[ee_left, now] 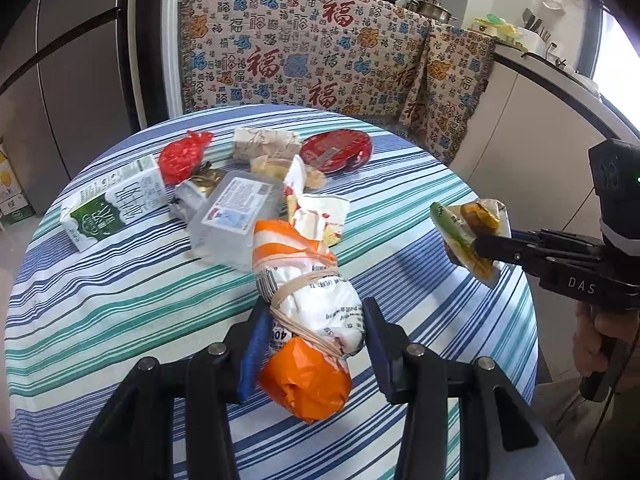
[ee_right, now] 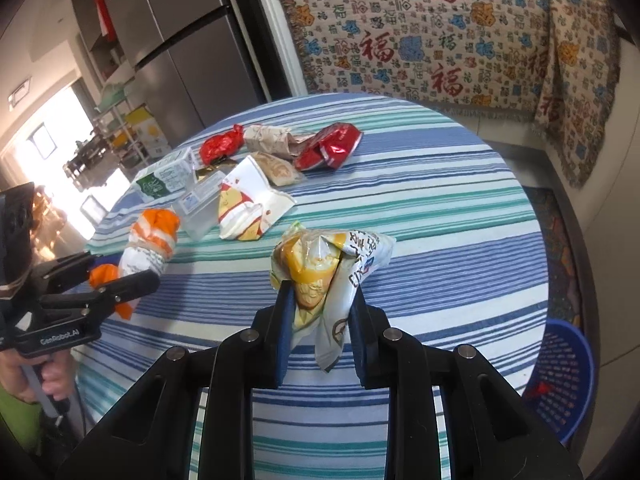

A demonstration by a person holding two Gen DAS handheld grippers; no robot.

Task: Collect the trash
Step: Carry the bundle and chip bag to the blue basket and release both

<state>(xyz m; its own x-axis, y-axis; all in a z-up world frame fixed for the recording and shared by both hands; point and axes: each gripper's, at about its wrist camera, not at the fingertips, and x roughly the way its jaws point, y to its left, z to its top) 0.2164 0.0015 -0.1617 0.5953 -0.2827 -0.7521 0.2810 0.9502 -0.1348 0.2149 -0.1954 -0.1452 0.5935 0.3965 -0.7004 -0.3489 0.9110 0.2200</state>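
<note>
Clamping only crinkly film, the left gripper (ee_left: pixel 312 332) on the orange-and-white bag (ee_left: pixel 308 320) and the right gripper (ee_right: pixel 318 320) on the yellow snack packet (ee_right: pixel 320 268) risk slipping before reaching the blue basket (ee_right: pixel 568 380) beyond the table's (ee_right: pixel 440 200) edge.

Daylight scene, bright overall. Right wrist view: strong blown-out glare from a window (ee_right: pixel 36 148) at far left, washing out detail there. Left wrist view: overexposed white patch at the right edge. Striped surface (ee_left: pixel 120 300) evenly lit, soft shadows under the trash, none hard. Heavy fisheye bending in both views, round surface edge and cabinet lines curve, dark vignette in the corners. Centre sharp, slight softness toward the rims and on the near black jaws.
</note>
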